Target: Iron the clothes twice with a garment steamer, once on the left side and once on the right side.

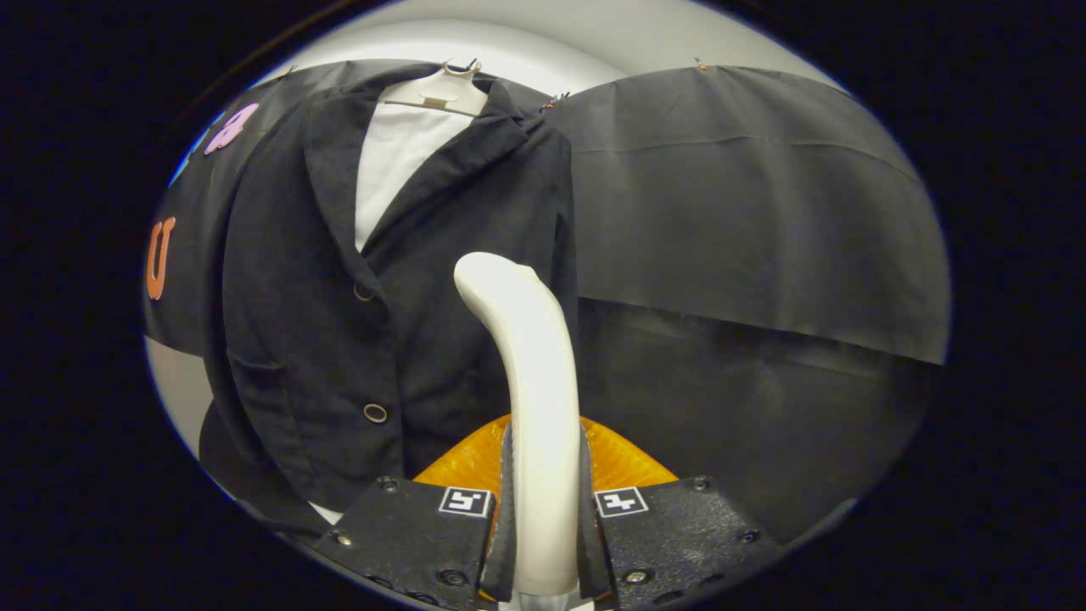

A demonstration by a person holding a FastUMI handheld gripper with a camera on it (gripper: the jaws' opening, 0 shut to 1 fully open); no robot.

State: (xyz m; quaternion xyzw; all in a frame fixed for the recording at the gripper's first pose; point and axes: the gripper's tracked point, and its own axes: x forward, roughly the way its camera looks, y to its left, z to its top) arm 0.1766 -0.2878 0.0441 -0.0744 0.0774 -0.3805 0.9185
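Ahead of you the black cloth wall (747, 204) of the booth fills the background, with a pale ceiling above it. On that wall hangs your dark jacket (339, 322), buttoned over a white shirt (394, 161) on a pale hanger (437, 92), its front facing you, beyond and to the left of the tongs. Your tongs (543, 526) are clenched on the garment steamer (530, 399), both fingers pressing its cream handle, which rises upright between them and curves toward the jacket; an orange part sits low behind it.
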